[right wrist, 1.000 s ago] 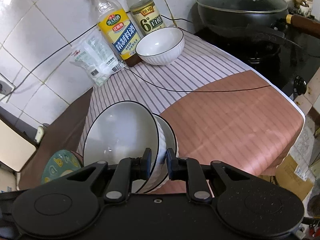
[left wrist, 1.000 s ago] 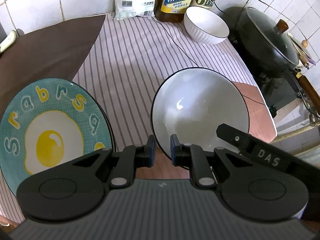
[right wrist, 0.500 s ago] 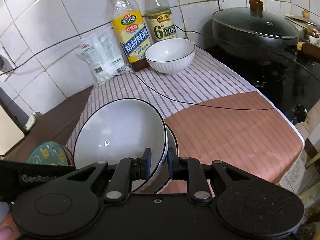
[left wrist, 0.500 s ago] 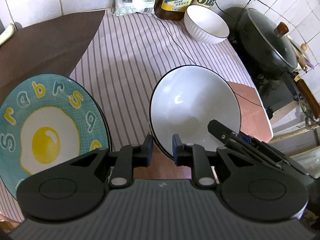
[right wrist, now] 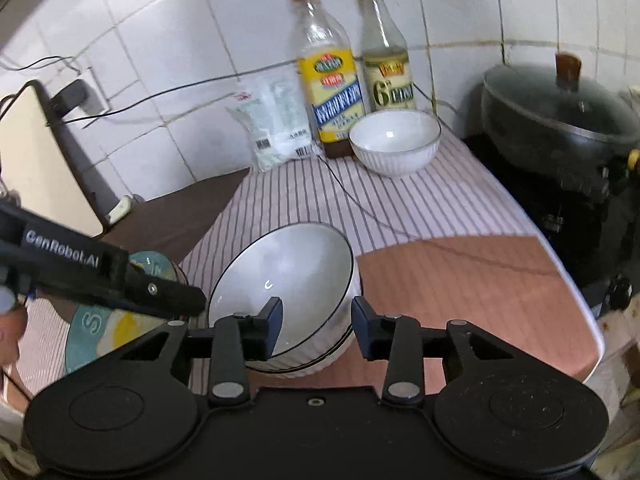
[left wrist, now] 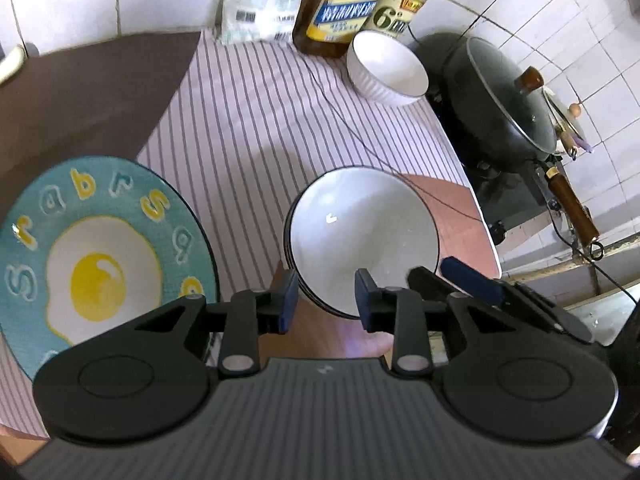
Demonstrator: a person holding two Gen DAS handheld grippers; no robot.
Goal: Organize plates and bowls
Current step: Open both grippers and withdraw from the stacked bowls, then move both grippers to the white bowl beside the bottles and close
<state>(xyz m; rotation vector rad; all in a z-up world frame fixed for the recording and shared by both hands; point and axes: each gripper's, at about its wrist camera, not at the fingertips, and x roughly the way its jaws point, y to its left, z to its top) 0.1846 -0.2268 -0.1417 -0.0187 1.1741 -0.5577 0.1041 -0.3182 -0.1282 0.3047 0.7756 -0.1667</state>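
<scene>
Both our hand-held grippers, left (left wrist: 326, 300) and right (right wrist: 316, 328), have just been opening, jaws now spread off the stacked white bowls (left wrist: 362, 240) on the table (left wrist: 256, 128) beside the egg plate (left wrist: 96, 260).

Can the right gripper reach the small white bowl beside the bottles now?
Probably yes: the right gripper is open and empty, and only striped cloth lies between the stacked bowls and the small white bowl.
</scene>
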